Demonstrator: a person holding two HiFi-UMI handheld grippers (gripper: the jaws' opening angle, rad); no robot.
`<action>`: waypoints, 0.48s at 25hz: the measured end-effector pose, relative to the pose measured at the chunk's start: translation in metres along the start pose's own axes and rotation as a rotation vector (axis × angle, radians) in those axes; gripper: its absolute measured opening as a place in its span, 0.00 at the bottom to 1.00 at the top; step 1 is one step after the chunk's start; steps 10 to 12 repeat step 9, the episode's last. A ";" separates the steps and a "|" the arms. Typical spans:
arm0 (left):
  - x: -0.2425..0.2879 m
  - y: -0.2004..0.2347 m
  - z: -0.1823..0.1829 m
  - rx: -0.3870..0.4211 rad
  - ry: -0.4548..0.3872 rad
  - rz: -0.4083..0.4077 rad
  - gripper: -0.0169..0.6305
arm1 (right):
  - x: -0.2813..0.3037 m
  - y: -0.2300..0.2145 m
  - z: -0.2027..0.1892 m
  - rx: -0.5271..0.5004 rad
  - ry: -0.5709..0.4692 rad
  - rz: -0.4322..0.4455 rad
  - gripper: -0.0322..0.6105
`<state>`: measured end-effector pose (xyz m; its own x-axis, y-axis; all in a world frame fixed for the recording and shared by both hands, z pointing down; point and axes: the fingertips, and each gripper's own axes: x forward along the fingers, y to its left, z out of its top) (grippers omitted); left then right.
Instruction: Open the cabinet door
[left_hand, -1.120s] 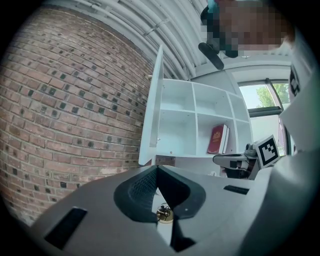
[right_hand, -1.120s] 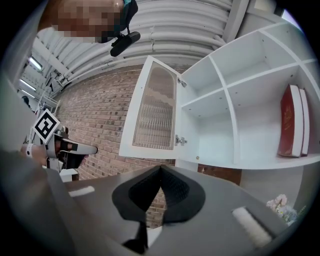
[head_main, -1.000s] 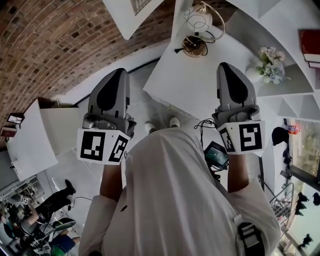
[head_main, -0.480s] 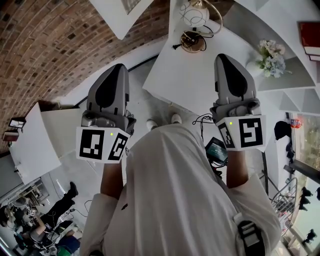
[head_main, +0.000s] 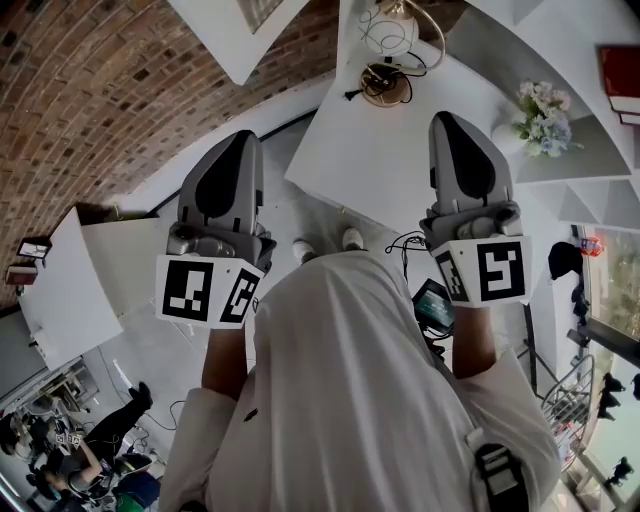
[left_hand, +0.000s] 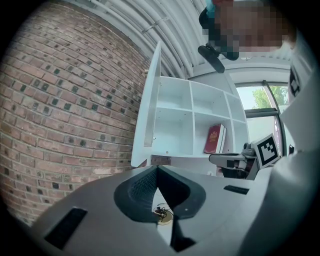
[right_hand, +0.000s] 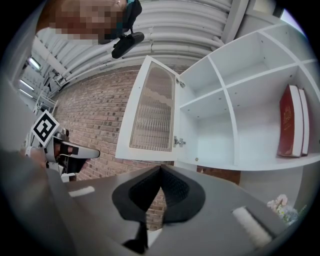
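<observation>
The white cabinet (right_hand: 235, 125) hangs on a brick wall with its left door (right_hand: 152, 112) swung wide open; the door has a ribbed glass panel and a small latch (right_hand: 180, 142). In the left gripper view the same door (left_hand: 150, 105) shows nearly edge-on. Two red books (right_hand: 294, 122) stand on a shelf inside. My left gripper (head_main: 238, 145) and right gripper (head_main: 452, 125) are held level side by side in front of me, apart from the cabinet. Both are shut with nothing between the jaws: left gripper (left_hand: 157, 168), right gripper (right_hand: 160, 168).
Below the cabinet stands a white table (head_main: 400, 160) with a gold wire lamp (head_main: 392, 62) and a small bunch of flowers (head_main: 545, 120). A second white table (head_main: 70, 285) is at the left. People sit far off at the lower left (head_main: 70, 455).
Both grippers keep their places and stay shut. Only the head view has shifted slightly, and a person in the background at the lower left has moved.
</observation>
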<state>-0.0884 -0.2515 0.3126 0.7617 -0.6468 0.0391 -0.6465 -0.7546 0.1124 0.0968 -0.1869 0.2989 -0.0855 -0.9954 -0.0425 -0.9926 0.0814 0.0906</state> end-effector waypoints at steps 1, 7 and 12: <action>0.000 0.000 0.000 -0.001 0.000 0.001 0.04 | 0.000 0.000 0.000 -0.001 0.000 0.001 0.05; 0.001 -0.002 -0.001 0.001 0.000 0.000 0.04 | -0.001 0.001 0.000 0.001 0.000 0.006 0.05; 0.002 -0.005 -0.002 0.000 0.002 -0.004 0.04 | -0.004 0.000 -0.001 0.002 0.002 0.005 0.05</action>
